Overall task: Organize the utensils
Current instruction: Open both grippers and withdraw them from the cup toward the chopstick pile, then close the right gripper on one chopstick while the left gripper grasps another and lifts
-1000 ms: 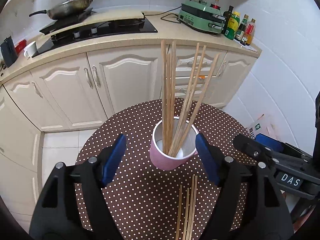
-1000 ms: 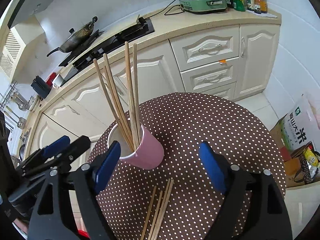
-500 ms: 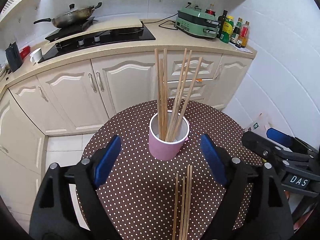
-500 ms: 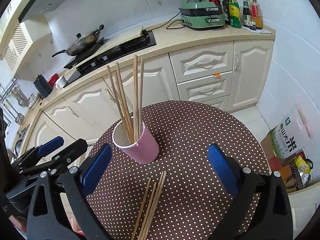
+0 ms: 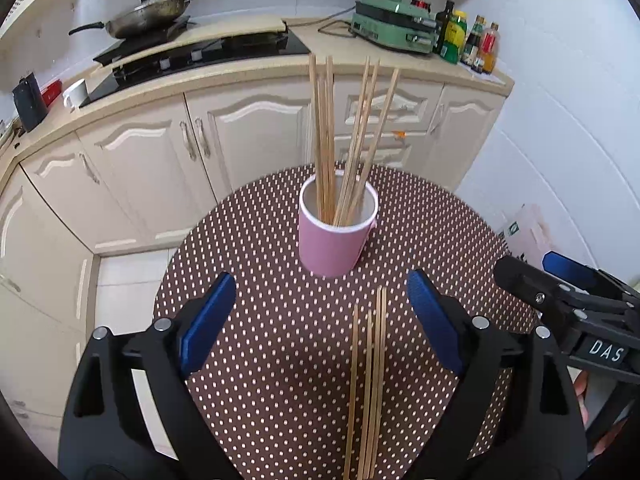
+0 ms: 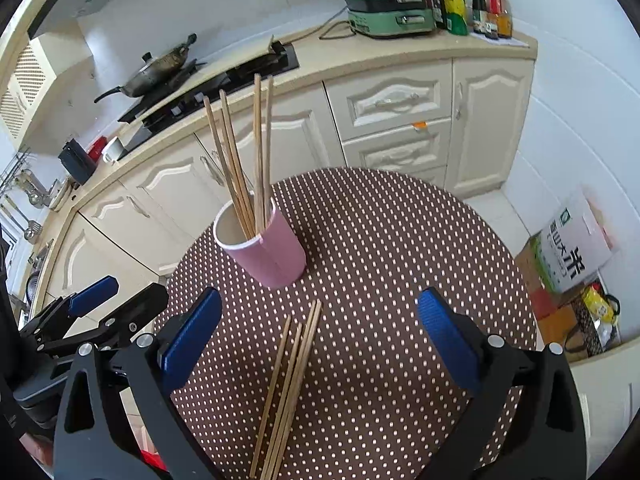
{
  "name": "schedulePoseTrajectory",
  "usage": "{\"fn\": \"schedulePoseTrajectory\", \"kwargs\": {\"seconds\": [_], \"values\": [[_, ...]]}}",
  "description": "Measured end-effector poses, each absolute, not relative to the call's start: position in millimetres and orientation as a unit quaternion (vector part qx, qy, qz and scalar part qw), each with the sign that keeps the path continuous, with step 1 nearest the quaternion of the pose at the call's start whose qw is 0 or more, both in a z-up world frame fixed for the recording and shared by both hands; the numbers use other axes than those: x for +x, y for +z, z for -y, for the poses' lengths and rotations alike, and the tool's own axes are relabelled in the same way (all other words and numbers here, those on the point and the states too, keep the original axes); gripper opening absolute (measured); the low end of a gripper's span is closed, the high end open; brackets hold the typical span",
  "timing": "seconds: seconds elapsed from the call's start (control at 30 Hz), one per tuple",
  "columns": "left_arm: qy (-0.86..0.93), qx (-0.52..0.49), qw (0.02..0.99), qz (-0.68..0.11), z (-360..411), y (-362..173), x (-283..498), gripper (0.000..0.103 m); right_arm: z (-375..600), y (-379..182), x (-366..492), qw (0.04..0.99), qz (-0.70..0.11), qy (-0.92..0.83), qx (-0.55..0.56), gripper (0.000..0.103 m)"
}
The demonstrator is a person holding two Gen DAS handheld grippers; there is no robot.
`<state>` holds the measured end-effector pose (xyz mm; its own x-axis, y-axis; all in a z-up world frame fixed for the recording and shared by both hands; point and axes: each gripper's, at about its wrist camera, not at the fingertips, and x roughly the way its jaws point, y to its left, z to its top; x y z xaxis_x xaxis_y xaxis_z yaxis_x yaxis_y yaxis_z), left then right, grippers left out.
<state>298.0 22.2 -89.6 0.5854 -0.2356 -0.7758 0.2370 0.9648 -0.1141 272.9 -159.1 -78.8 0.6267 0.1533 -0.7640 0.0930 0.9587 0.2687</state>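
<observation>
A pink cup (image 5: 335, 236) stands upright on a round brown polka-dot table (image 5: 256, 320), with several wooden chopsticks (image 5: 344, 144) standing in it. Several more chopsticks (image 5: 368, 384) lie flat on the table in front of the cup. My left gripper (image 5: 320, 320) is open and empty, held back from the cup above the loose chopsticks. In the right wrist view the cup (image 6: 269, 252) is ahead to the left and the loose chopsticks (image 6: 290, 384) lie between my open, empty right gripper's (image 6: 320, 340) fingers.
Cream kitchen cabinets (image 5: 248, 136) and a counter with a stove (image 5: 200, 52), wok (image 5: 148, 14), green appliance (image 5: 394, 26) and bottles (image 5: 472, 44) stand behind the table. A cardboard box (image 6: 572, 256) and bags sit on the floor at the right.
Both grippers have drawn back and up from the cup, which now looks smaller and farther. More of the loose chopsticks on the table shows. Both stay open.
</observation>
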Motion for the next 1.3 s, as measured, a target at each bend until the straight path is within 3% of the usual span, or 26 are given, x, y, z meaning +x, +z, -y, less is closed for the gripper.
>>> {"fn": "schedulePoseTrajectory", "kwargs": {"seconds": [1.3], "values": [[-0.148,0.06,0.811,-0.563,-40,-210,282,0.086,117,-212,262,0.795,-0.6,-0.031,0.089,0.095]]}}
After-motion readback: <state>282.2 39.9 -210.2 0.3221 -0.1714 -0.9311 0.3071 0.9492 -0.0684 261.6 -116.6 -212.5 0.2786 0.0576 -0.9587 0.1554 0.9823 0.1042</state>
